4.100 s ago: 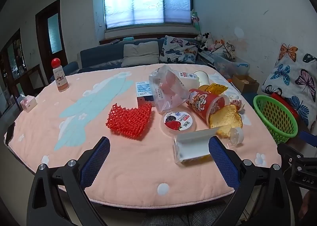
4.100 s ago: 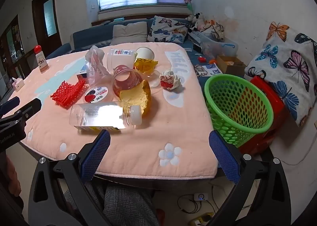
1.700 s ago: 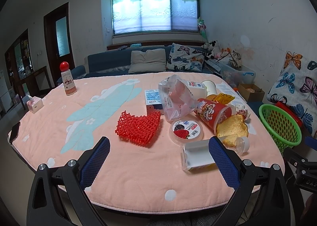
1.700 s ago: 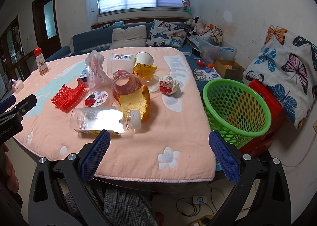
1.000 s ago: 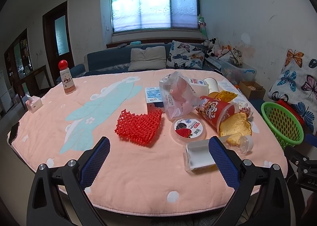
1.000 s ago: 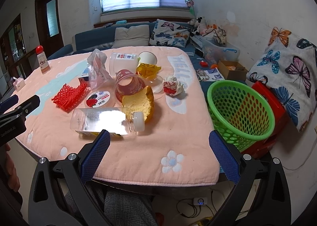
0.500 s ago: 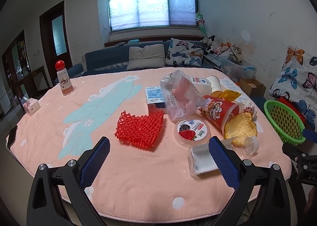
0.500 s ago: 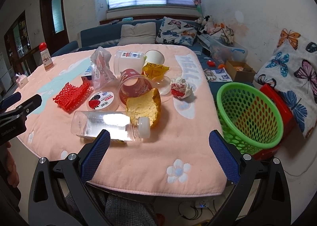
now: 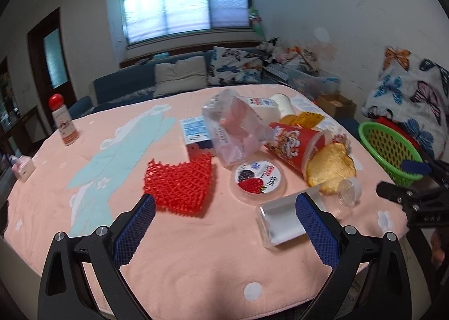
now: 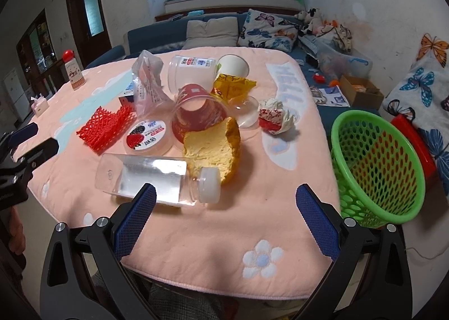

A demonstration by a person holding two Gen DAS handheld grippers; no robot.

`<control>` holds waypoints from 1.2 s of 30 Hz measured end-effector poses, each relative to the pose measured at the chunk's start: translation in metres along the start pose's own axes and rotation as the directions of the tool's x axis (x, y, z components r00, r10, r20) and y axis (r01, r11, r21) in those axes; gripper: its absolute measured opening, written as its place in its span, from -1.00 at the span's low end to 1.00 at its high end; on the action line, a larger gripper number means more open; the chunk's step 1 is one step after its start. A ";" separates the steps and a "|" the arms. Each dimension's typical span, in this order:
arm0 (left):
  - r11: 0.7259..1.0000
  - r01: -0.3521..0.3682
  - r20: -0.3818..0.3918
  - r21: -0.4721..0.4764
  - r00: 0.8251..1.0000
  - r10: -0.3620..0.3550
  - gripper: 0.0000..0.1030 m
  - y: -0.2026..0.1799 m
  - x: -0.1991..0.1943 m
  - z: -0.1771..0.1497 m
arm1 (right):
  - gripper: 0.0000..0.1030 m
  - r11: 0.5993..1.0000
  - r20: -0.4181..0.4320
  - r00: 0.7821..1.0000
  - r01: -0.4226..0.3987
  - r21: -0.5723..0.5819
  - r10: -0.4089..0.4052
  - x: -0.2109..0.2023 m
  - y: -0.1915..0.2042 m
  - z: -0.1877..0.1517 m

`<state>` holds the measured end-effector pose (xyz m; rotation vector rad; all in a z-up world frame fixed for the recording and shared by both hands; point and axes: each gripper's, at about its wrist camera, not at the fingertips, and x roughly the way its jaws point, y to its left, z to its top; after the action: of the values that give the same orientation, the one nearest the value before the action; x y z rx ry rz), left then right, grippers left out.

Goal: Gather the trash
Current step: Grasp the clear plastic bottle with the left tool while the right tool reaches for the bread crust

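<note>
Lying just ahead of right tongs (spread wide): clear bottle.

Clear glossy plastic bottle; matt quilted cloth tablecloth; perforated plastic basket.

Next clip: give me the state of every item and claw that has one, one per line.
Left claw: open, empty.
Right claw: open, empty.
Clear bottle: lying on its side, capped.
Red cup: tipped over, mouth toward the right wrist camera.
Green basket: tilted beside the table, looks empty.
Red-capped bottle: upright.
</note>
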<state>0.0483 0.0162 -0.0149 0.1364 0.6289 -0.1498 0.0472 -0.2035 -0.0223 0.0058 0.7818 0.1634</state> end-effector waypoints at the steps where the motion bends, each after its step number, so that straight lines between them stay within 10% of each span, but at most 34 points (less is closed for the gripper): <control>1: 0.999 0.027 -0.003 0.028 1.000 -0.027 0.88 -0.003 0.002 0.000 | 0.91 1.000 -0.003 1.000 -0.005 0.001 0.005 0.000 -0.002 0.000; 6: 0.971 0.172 -0.039 0.166 0.985 -0.168 0.88 -0.025 0.015 0.002 | 0.91 1.000 -0.041 0.999 -0.027 0.005 0.027 0.010 -0.012 0.004; 12: 0.874 0.342 -0.125 0.345 0.940 -0.318 0.88 -0.056 0.038 0.005 | 0.91 0.999 -0.065 0.997 -0.038 -0.003 0.038 0.016 -0.021 0.006; 27: 0.666 0.518 -0.285 0.536 0.854 -0.435 0.88 -0.095 0.089 0.012 | 0.90 0.999 -0.116 0.992 -0.051 0.004 0.051 0.031 -0.037 0.011; 36: 0.594 0.576 -0.362 0.562 0.817 -0.450 0.82 -0.107 0.106 0.002 | 0.89 0.997 -0.136 0.988 -0.071 -0.003 0.070 0.037 -0.039 0.013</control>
<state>0.1147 -0.0996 -0.0849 0.6607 0.7692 -0.9536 0.0876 -0.2360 -0.0420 0.0153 0.9178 0.2361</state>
